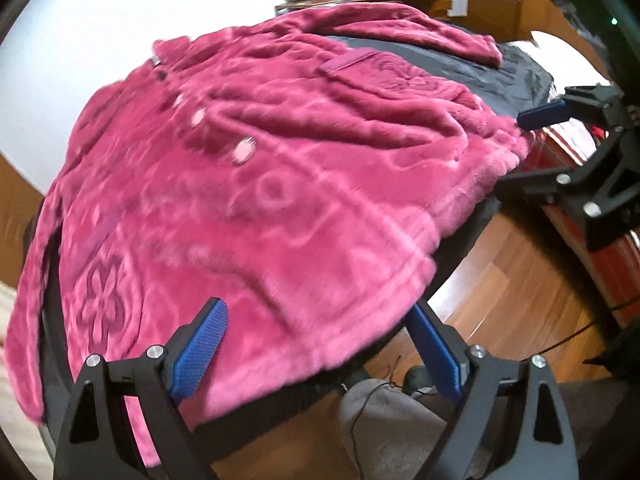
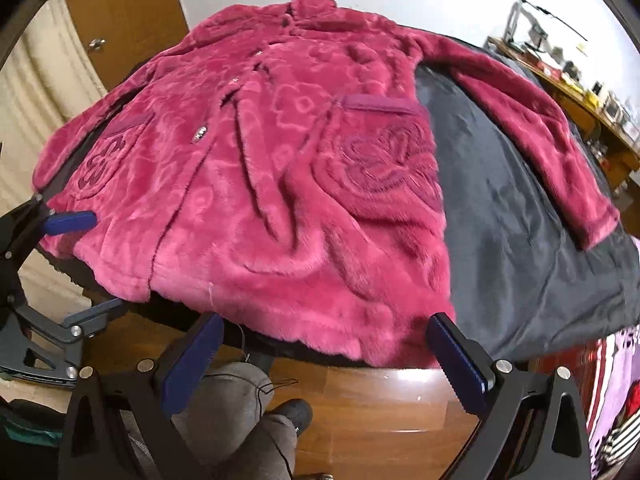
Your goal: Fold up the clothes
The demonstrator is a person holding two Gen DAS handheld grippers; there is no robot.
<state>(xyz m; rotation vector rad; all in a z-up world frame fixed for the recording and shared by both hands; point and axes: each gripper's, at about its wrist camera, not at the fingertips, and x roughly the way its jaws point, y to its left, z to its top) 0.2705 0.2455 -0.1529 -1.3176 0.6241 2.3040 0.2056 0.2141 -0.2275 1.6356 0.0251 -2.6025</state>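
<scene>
Pink fleece jacket (image 2: 256, 184) spread flat, front up, over dark-covered desk (image 2: 520, 216), filling frame centre. Left gripper (image 1: 316, 344) jaws wide apart, empty, at lower hem. Right gripper (image 2: 324, 354) likewise wide, empty.

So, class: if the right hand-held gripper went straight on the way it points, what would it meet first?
Probably the pink coat's hem near the table edge; its open right hand-held gripper frames it, though depth is unclear.

Left hand-held gripper (image 1: 316, 344) gapes; right hand-held gripper (image 2: 328, 360) likewise.
</scene>
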